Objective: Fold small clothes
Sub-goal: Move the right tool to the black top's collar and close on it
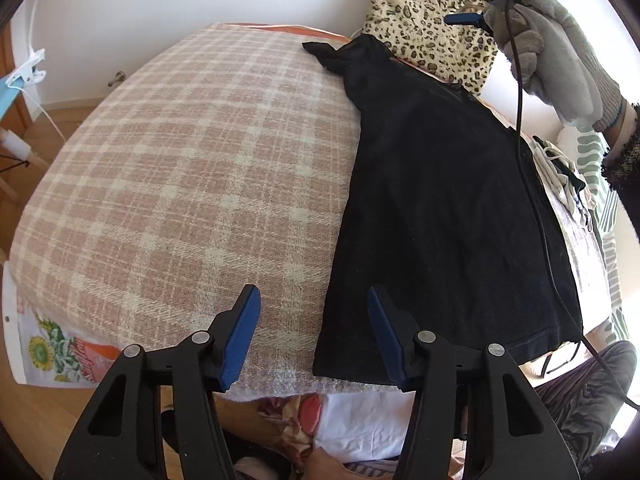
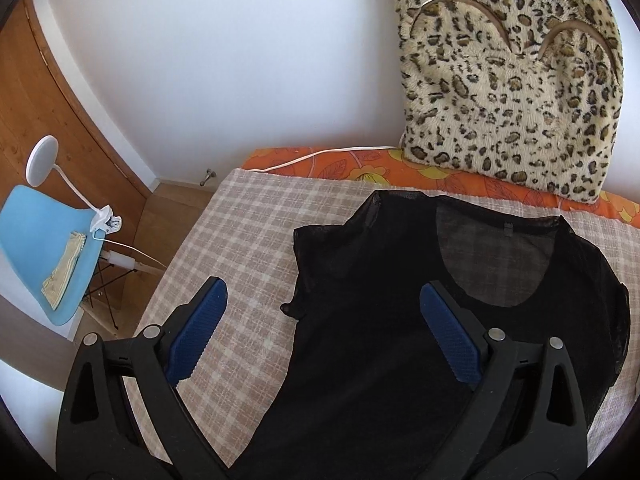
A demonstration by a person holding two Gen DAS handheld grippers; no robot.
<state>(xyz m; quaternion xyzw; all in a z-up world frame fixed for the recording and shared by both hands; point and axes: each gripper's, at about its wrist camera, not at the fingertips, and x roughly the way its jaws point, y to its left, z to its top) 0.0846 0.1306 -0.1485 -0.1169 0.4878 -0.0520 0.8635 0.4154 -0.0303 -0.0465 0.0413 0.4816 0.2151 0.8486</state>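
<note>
Left wrist view: my left gripper [image 1: 314,332] hangs tilted down over the near hem corner of the black top [image 1: 448,208], which lies flat on the checked blanket [image 1: 180,168]. My jaws stand partly apart with nothing pressed between them; the hem's left edge lies under the gap, the right pad [image 1: 386,336] over black cloth, the left pad over blanket. Farther off, my gloved right hand [image 1: 560,64] carries the other tool above the neckline end, before the leopard cushion [image 1: 432,32].

Right wrist view: my right gripper [image 2: 320,332] is spread wide and empty, pointing down at the top's sleeve and round neckline, the right pad [image 2: 448,340] over black mesh.
</note>
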